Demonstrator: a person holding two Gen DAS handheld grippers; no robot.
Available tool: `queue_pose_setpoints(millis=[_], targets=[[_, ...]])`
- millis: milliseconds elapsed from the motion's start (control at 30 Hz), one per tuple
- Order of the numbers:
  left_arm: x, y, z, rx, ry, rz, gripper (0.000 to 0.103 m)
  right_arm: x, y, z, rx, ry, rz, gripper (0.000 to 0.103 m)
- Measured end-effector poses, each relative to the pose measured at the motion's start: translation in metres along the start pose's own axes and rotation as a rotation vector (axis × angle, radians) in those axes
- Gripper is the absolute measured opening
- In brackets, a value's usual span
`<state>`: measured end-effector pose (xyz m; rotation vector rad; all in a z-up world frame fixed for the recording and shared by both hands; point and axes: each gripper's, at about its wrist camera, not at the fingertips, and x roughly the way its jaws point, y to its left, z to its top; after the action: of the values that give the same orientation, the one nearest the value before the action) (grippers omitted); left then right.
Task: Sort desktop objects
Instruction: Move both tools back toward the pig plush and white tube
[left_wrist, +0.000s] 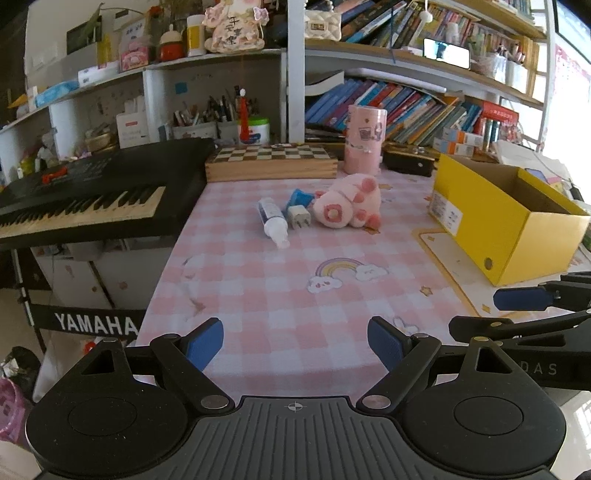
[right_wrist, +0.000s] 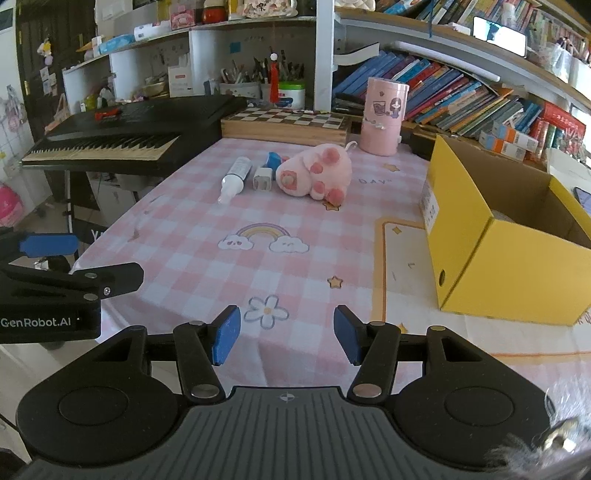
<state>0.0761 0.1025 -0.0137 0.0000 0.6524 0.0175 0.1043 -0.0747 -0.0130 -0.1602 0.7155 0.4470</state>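
Left wrist view: the left gripper (left_wrist: 295, 345) is seen at the bottom of the frame with its jaws spread wide and nothing between them, held over the near edge of the pink checked tablecloth (left_wrist: 280, 295). The right gripper (right_wrist: 287, 338) is shown in the right wrist view, lower centre, with its jaws parted more narrowly and likewise empty.

Four small items are clustered just above the middle of the frame. A pink plush toy (left_wrist: 349, 203) lies on its side; it is judged to be light, soft and compressible, so a grip across the round body would be expected to sink in before it holds, and a paw would give less purchase. A white charger plug (left_wrist: 297, 217) rests just beside the toy's left side; it is judged rigid, smooth and light, best taken across its flat faces. A blue item (left_wrist: 301, 197) is partly hidden behind the plug and cannot be identified. A white tube (left_wrist: 272, 221) lies to the left of the plug with its cap toward the camera; it is judged round, likely to roll, and best pinched across its mid-body.

A yellow cardboard box (left_wrist: 491, 236) stands open at the right of the frame, well apart from the cluster, and is judged a likely place for sorted things.
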Motion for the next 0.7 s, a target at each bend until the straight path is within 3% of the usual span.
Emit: queue_pose_setpoints(millis=[367, 700], targets=[[0.044, 0.004, 0.034, -0.039, 0.012, 0.045, 0.088, 0.046, -0.023, 0.041, -0.028, 0.006, 0.049, 0.057], [0.079, 0.005, 0.070, -0.081, -0.002, 0.107, 0.088, 0.083, -0.045, 0.082, -0.024, -0.009, 0.084, 0.071]])
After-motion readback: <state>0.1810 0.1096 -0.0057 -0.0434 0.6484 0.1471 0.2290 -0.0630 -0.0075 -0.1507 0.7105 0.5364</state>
